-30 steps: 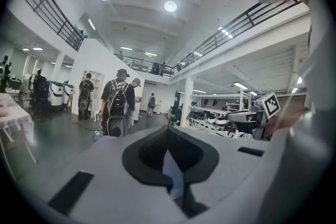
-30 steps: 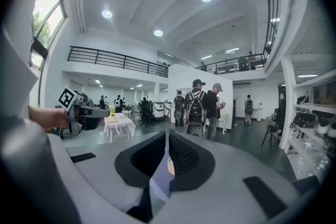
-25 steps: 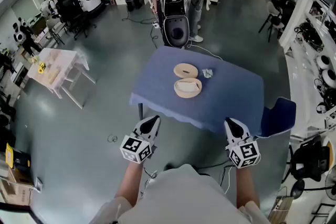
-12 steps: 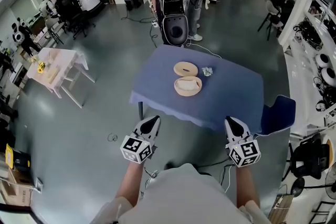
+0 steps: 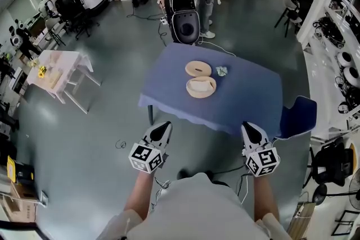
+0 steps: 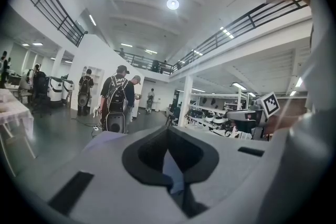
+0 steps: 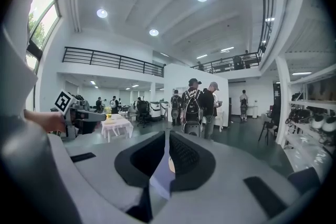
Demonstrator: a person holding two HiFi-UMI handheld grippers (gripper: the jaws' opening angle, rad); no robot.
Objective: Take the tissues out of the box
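Blue counter is carrying the open box with one tissue out, while left tongs and right tongs are hovering well away, closed together, empty.

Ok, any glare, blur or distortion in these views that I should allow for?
Head view: even light, table sharp, the box small and far, floor lines bowed at the edges. Left gripper view: heavy fisheye with a dark round border, ceiling lamp flaring. Right gripper view: same fisheye, window at left blown out.
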